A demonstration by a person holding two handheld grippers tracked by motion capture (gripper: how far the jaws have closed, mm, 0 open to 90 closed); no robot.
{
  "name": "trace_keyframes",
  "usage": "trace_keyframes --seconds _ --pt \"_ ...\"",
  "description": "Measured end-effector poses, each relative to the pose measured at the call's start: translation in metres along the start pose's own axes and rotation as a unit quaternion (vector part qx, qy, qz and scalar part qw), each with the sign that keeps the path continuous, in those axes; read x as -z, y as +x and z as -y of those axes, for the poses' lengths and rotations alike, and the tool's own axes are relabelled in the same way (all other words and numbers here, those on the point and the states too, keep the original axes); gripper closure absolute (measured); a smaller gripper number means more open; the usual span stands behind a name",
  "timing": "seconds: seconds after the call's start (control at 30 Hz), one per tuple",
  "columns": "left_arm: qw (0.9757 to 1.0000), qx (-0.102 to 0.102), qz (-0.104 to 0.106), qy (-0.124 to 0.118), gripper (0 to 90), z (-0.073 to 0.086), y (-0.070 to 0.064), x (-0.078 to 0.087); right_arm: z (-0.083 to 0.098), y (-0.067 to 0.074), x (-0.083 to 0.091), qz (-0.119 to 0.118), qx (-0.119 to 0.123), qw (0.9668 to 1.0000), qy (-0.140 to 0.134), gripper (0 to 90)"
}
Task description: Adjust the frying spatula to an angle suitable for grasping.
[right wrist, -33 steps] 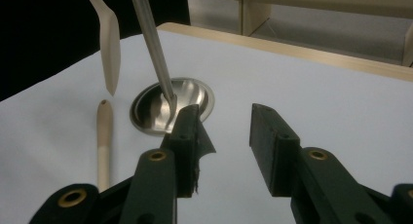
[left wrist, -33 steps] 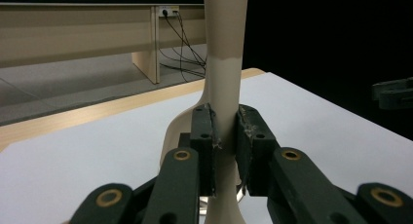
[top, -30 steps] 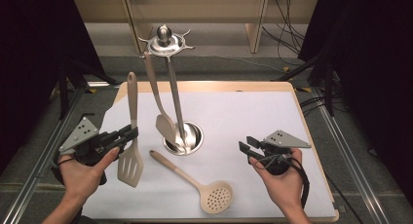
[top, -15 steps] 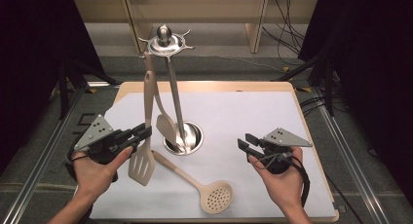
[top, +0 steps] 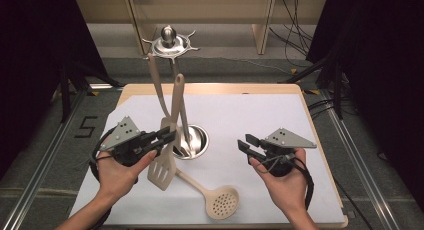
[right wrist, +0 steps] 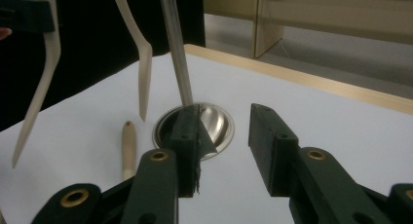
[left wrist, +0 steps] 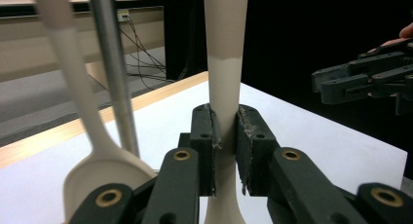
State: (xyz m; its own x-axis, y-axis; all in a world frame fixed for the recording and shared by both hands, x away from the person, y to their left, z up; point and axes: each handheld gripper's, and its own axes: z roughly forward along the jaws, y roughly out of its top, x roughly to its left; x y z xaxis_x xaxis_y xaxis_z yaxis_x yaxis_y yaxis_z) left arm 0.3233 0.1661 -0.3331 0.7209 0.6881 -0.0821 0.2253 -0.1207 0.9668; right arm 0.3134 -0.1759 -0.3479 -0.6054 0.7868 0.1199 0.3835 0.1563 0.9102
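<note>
The slotted spatula's (top: pixel 164 162) neck is hidden between the left gripper's (top: pixel 167 136) fingers, which clamp it; the blade hangs low just left of the steel stand's (top: pixel 191 142) round base, handle tilted up beside the pole. A beige spoon (top: pixel 159 87) hangs from the stand. The right gripper (top: pixel 248 146), right of the base, holds its fingers apart, empty. A perforated skimmer (top: pixel 220 201) lies on the white surface (top: pixel 260 115) in front of the base.

Dark curtains (top: pixel 30 55) hang at both sides of the frame. Grey floor (top: pixel 225 37) runs behind the surface (top: pixel 260 110), with pale wooden furniture legs (top: pixel 262 27) and black cables (top: pixel 295 15) at upper right.
</note>
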Motion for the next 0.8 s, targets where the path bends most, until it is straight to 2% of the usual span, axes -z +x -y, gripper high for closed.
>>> trace_keyframes --seconds 0.07,0.2,0.23,0.27,0.3,0.33,0.4,0.43,0.5,0.53,0.6,0.7,0.8 --pt "1.0000 -0.001 0.004 0.001 78.0 0.000 -0.003 -0.005 -0.002 0.001 -0.002 -0.006 0.017 0.9998 -0.006 66.0" --pt "0.9999 -0.004 0.011 0.005 78.0 0.000 -0.007 -0.012 -0.008 0.009 -0.006 -0.018 0.020 0.9996 -0.012 66.0" --pt "0.9998 -0.009 0.013 0.009 78.0 0.000 -0.010 -0.016 -0.010 0.010 -0.007 -0.018 0.029 0.9993 -0.016 66.0" --pt "0.9998 -0.002 0.014 0.011 78.0 0.001 -0.012 -0.019 -0.012 0.014 -0.007 -0.021 0.021 0.9994 -0.015 66.0" --pt "0.9998 -0.002 0.014 0.011 78.0 0.001 -0.012 -0.019 -0.014 0.014 -0.009 -0.028 0.034 0.9989 -0.019 66.0" --pt "0.9996 -0.014 0.018 0.014 78.0 0.000 -0.013 -0.023 -0.017 0.018 -0.011 -0.028 0.028 0.9990 -0.021 66.0" --pt "0.9997 -0.006 0.020 0.016 78.0 0.001 -0.016 -0.028 -0.020 0.022 -0.013 -0.031 0.035 0.9986 -0.026 65.7" --pt "0.9996 -0.007 0.020 0.020 78.0 0.001 -0.018 -0.029 -0.022 0.024 -0.015 -0.038 0.030 0.9985 -0.025 65.6" --pt "0.9994 -0.009 0.025 0.022 78.0 0.001 -0.019 -0.034 -0.026 0.028 -0.018 -0.046 0.037 0.9979 -0.025 65.3" --pt "0.9992 -0.019 0.028 0.023 78.0 0.000 -0.019 -0.036 -0.028 0.030 -0.019 -0.048 0.037 0.9978 -0.028 65.2" --pt "0.9989 -0.023 0.030 0.029 78.0 0.000 -0.021 -0.038 -0.033 0.033 -0.022 -0.054 0.043 0.9971 -0.033 64.9" --pt "0.9990 -0.014 0.030 0.032 78.0 0.001 -0.023 -0.041 -0.037 0.035 -0.022 -0.054 0.043 0.9969 -0.036 64.2" --pt "0.9987 -0.018 0.034 0.034 78.0 0.001 -0.025 -0.045 -0.045 0.039 -0.022 -0.063 0.038 0.9962 -0.047 63.0"
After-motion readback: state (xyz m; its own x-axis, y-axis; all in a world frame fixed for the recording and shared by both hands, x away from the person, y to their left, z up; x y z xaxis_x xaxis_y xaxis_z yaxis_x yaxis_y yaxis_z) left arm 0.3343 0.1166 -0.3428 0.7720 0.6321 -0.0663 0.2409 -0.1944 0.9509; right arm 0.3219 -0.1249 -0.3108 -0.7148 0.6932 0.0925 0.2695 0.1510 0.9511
